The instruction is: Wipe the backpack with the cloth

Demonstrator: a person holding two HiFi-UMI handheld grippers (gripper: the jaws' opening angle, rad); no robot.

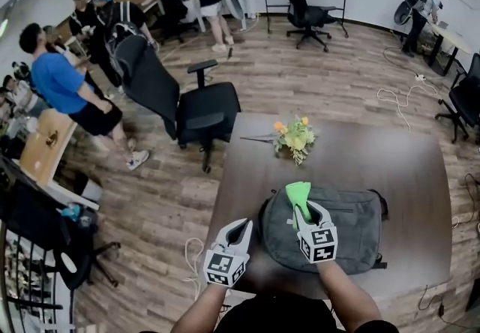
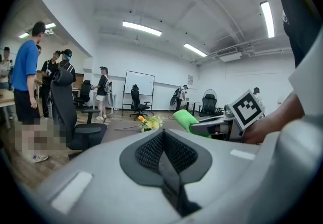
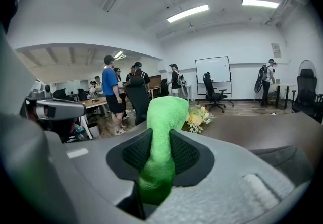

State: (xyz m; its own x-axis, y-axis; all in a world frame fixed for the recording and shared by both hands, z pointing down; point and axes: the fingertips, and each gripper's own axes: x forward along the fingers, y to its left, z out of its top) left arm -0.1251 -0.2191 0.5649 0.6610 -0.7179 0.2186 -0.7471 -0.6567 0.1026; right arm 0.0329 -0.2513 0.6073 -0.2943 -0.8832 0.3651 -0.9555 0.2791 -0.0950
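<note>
While the grey fabric backpack (image 1: 345, 234) lies on the dark brown wooden table (image 1: 390, 159), the right gripper (image 1: 309, 213) clamps a bright green cloth (image 1: 298, 193) over it. The left gripper (image 1: 241, 228) has its jaws together, empty, and a black office chair (image 1: 187, 106) stands on the wood-plank floor (image 1: 300, 76).

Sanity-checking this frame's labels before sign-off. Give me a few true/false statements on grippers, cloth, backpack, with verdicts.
1. The right gripper is shut on the green cloth. True.
2. The left gripper holds a backpack strap. False: its jaws are together on nothing.
3. The backpack stands upright. False: it lies flat on the table.
4. Flowers lie on the table beyond the backpack. True.
</note>
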